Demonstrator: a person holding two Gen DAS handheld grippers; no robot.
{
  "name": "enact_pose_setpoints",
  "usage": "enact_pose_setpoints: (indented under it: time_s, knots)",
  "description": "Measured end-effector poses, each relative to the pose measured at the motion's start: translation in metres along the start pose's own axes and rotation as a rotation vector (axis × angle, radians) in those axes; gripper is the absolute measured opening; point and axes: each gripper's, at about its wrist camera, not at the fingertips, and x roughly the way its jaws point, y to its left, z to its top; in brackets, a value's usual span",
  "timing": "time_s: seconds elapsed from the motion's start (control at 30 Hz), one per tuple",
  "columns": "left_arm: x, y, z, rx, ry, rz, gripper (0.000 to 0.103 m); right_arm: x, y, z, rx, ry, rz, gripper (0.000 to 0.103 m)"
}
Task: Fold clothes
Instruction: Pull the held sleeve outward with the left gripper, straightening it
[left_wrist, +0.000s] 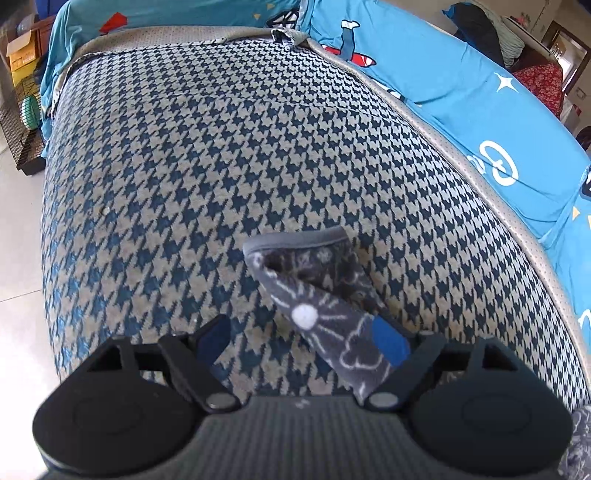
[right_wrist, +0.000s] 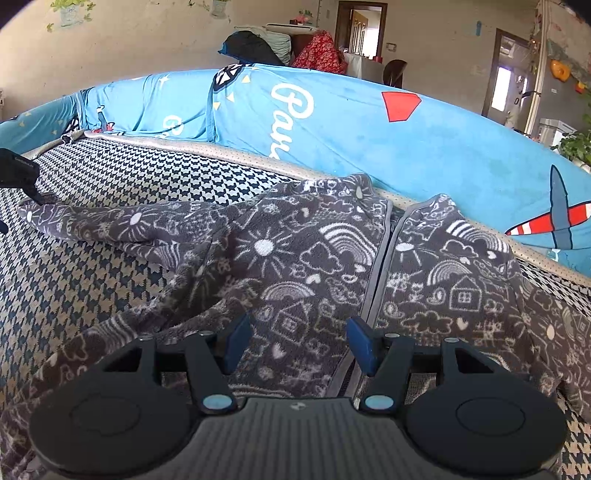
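Writing: white script "Pau…" on the blue sofa cover (right_wrist: 332, 122); the rest is hidden.
Surface: houndstooth seat cushion (left_wrist: 221, 155), tiled floor to the side.
Jacket: my grey doodle-print fleece jacket (right_wrist: 295, 258) lies spread on the cushion, front up.
Left gripper (left_wrist: 303, 336): my jaws spread, sleeve cuff (left_wrist: 314, 280) draped over one finger.
Right gripper (right_wrist: 299, 339): my jaws spread above the jacket's hem.
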Motion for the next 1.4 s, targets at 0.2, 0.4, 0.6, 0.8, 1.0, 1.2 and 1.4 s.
enact_pose_setpoints:
  time_s: [0.2,0.4,0.6,0.8,1.0,1.2,1.4]
  knots:
    - [0.009,-0.029,-0.022,0.06,0.062,-0.055,0.094,0.005,0.006,-0.001,-0.012,0.011,0.003,0.057]
    - [0.01,-0.052,-0.037,0.1,0.041,-0.084,0.06,0.007,0.009,-0.001,-0.019,0.013,0.005,0.057]
    - [0.003,-0.057,-0.041,0.036,0.04,-0.143,0.016,0.008,0.009,-0.001,-0.017,0.015,0.004,0.057]
    - [0.002,-0.059,-0.03,-0.045,-0.001,-0.206,0.016,0.01,0.01,0.0,-0.016,0.012,0.008,0.057]
    - [0.011,-0.065,-0.018,-0.091,-0.031,-0.236,0.016,0.009,0.007,0.003,0.014,-0.015,0.032,0.057]
    - [0.031,-0.079,-0.016,-0.047,-0.013,-0.307,0.052,0.009,0.007,0.004,0.014,-0.019,0.033,0.057]
    - [0.02,-0.081,-0.008,0.001,-0.042,-0.341,0.081,0.007,0.004,0.005,0.018,-0.025,0.033,0.057]
